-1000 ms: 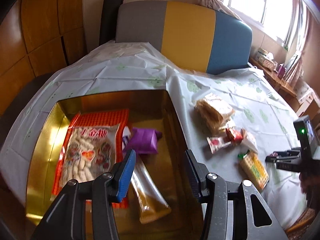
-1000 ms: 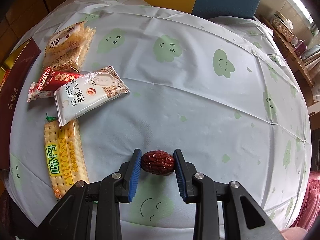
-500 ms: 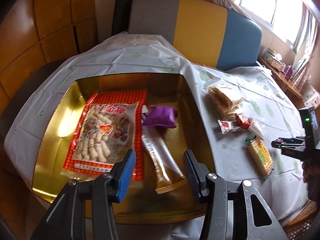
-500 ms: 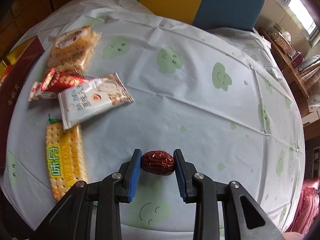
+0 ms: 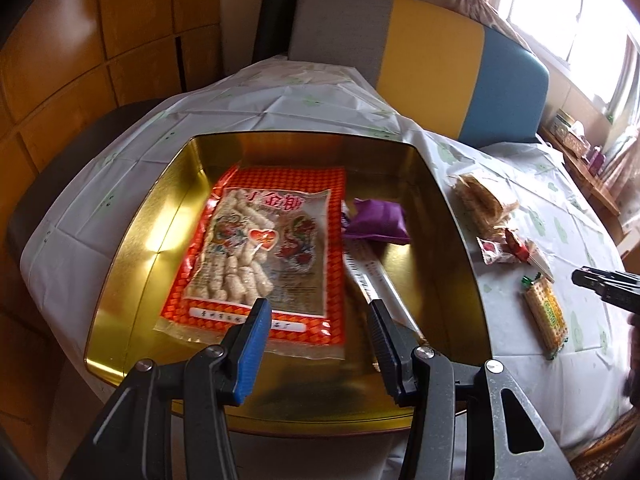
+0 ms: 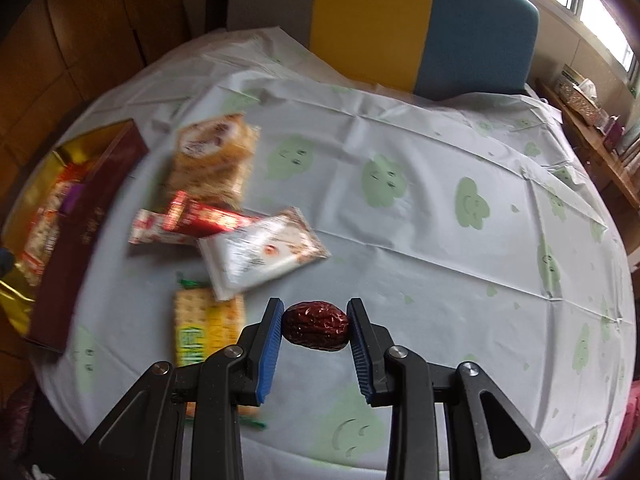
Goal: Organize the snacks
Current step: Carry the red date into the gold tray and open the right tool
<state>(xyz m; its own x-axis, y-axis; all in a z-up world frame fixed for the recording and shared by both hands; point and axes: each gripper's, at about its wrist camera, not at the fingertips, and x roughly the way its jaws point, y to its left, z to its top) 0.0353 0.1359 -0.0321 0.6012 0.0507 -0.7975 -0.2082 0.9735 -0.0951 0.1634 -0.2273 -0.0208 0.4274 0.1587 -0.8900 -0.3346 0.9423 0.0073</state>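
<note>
My right gripper (image 6: pixel 315 330) is shut on a dark red dried date (image 6: pixel 315 325), lifted clear of the tablecloth. My left gripper (image 5: pixel 316 336) hangs open with nothing between its fingers, above the near part of the gold tin (image 5: pixel 132 248). Inside the tin lie a red-and-white bag of puffed sticks (image 5: pixel 260 256), a purple packet (image 5: pixel 378 220) and a long clear-and-tan packet (image 5: pixel 376 280). On the cloth right of the tin lie a cake packet (image 6: pixel 214 156), a red wrapper (image 6: pixel 200 216), a white packet (image 6: pixel 262 252) and a yellow cracker pack (image 6: pixel 206 328). In the left wrist view the right gripper (image 5: pixel 604 284) shows at the far right.
The tin's maroon outer wall (image 6: pixel 84 236) faces the loose snacks. A grey, yellow and blue chair back (image 5: pixel 420 60) stands behind the table. Wooden panelling (image 5: pixel 80 60) is at the left, and a window with shelf clutter (image 5: pixel 576 140) at the right. Bare smiley-print tablecloth (image 6: pixel 460 200) stretches right of the snacks.
The right gripper has risen with the date and tipped up, so the tin has come into its view. The left gripper has drawn back from the tin, still open.
</note>
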